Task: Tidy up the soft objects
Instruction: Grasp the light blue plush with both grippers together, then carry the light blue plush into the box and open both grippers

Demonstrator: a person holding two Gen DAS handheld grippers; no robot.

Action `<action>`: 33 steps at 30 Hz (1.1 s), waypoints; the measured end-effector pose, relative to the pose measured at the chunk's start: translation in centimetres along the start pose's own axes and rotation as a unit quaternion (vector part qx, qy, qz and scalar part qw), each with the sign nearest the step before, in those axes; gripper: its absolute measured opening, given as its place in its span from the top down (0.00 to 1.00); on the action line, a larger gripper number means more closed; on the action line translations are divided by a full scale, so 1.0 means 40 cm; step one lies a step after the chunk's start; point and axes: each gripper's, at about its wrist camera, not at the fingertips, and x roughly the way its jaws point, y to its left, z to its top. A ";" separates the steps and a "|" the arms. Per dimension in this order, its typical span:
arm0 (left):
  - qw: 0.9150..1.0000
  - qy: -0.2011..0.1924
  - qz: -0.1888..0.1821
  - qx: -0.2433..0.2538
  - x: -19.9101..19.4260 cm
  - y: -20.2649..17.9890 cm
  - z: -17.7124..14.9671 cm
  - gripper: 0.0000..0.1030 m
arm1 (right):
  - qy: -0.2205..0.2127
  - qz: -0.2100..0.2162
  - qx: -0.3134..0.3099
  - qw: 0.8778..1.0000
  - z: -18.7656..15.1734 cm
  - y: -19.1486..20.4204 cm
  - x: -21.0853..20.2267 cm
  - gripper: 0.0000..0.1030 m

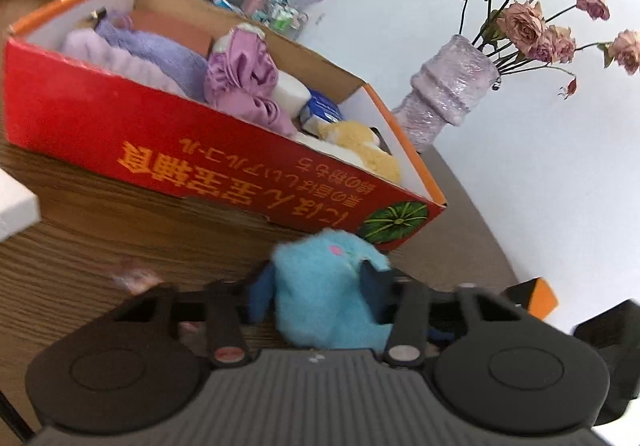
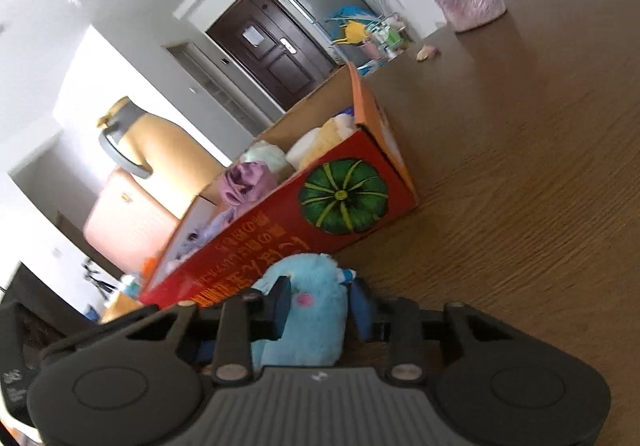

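Left wrist view first: your left tongs [image 1: 320,286] are clamped on a blue plush toy [image 1: 328,286], pads pressed into both its flanks, a pink spot showing on its fuzz. Over in the right wrist view, your right tongs [image 2: 318,306] are squeezing a blue plush [image 2: 304,310] too, one dark pad on each side. Whether that's the same toy held between both hands or a second one, you can't tell from these angles. Either way it sits low, just in front of the box and not yet inside it.

Just beyond, the red cardboard box [image 1: 168,133] stands on the wooden surface [image 1: 100,230], pumpkin print on its corner. It's already well stocked: lilac towels [image 1: 132,53] at one end, a purple satin bundle [image 1: 240,85] in the middle, a yellow fluffy piece [image 1: 360,145] at the near corner. So most of the sorting looks done, and by my read the blue plush is the piece left to lift over the wall and drop in.

Farther back, a pale purple vase [image 1: 444,93] of dried roses [image 1: 532,25] stands clear of the box.
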 end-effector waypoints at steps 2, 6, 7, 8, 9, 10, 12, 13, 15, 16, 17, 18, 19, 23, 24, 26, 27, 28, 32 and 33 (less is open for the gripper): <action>1.000 -0.006 -0.004 -0.005 0.006 0.005 -0.003 0.64 | 0.002 0.003 -0.009 1.000 -0.001 0.003 0.001 0.76; 1.000 -0.007 -0.006 -0.005 0.001 0.002 -0.009 0.67 | 0.005 0.009 -0.011 1.000 -0.004 0.005 -0.002 0.78; 1.000 -0.006 -0.007 -0.009 -0.003 0.002 -0.010 0.68 | 0.007 0.011 -0.007 1.000 -0.004 0.003 -0.008 0.78; 1.000 -0.004 -0.008 -0.013 -0.011 0.000 -0.013 0.69 | 0.009 0.012 -0.003 1.000 -0.007 0.005 -0.017 0.78; 1.000 -0.003 -0.009 -0.019 -0.026 -0.006 -0.018 0.69 | 0.007 0.014 -0.004 1.000 -0.014 0.011 -0.034 0.78; 1.000 -0.007 -0.013 -0.017 -0.047 -0.014 -0.027 0.69 | 0.001 0.016 -0.012 1.000 -0.026 0.021 -0.057 0.79; 1.000 -0.016 -0.022 -0.004 -0.107 -0.033 -0.070 0.69 | -0.005 0.021 -0.037 0.999 -0.067 0.038 -0.121 0.79; 0.999 -0.018 -0.027 -0.004 -0.137 -0.038 -0.099 0.69 | -0.004 0.023 -0.037 0.999 -0.096 0.043 -0.157 0.79; 0.999 -0.025 -0.034 0.001 -0.203 -0.049 -0.170 0.70 | -0.004 0.028 -0.034 0.999 -0.152 0.053 -0.227 0.79; 0.999 -0.032 -0.037 0.006 -0.236 -0.057 -0.204 0.70 | -0.007 0.030 -0.038 0.999 -0.176 0.060 -0.260 0.79; 0.999 -0.036 -0.036 0.008 -0.262 -0.063 -0.232 0.70 | -0.007 0.031 -0.044 0.999 -0.193 0.065 -0.287 0.79; 0.999 -0.036 -0.034 0.013 -0.282 -0.071 -0.250 0.70 | -0.005 0.029 -0.051 0.998 -0.205 0.072 -0.309 0.79; 0.999 -0.036 -0.033 0.021 -0.297 -0.081 -0.263 0.71 | -0.007 0.026 -0.057 0.998 -0.211 0.079 -0.325 0.79; 0.998 -0.053 -0.032 0.032 -0.343 -0.112 -0.274 0.71 | -0.025 0.032 -0.064 0.997 -0.217 0.100 -0.366 0.79; 0.997 -0.056 -0.030 0.032 -0.350 -0.116 -0.275 0.71 | -0.027 0.032 -0.068 0.997 -0.218 0.105 -0.372 0.79; 0.997 -0.059 -0.027 0.036 -0.361 -0.121 -0.278 0.71 | -0.030 0.031 -0.073 0.996 -0.224 0.115 -0.381 0.79; 0.997 -0.061 -0.028 0.036 -0.365 -0.121 -0.279 0.71 | -0.031 0.032 -0.073 0.996 -0.226 0.119 -0.384 0.79; 0.997 -0.063 -0.028 0.036 -0.370 -0.122 -0.278 0.71 | -0.032 0.034 -0.072 0.996 -0.225 0.120 -0.385 0.79; 0.997 -0.068 -0.030 0.038 -0.373 -0.121 -0.271 0.71 | -0.033 0.038 -0.071 0.996 -0.219 0.123 -0.382 0.79; 0.997 -0.068 -0.029 0.039 -0.370 -0.121 -0.265 0.71 | -0.033 0.037 -0.072 0.996 -0.214 0.127 -0.375 0.79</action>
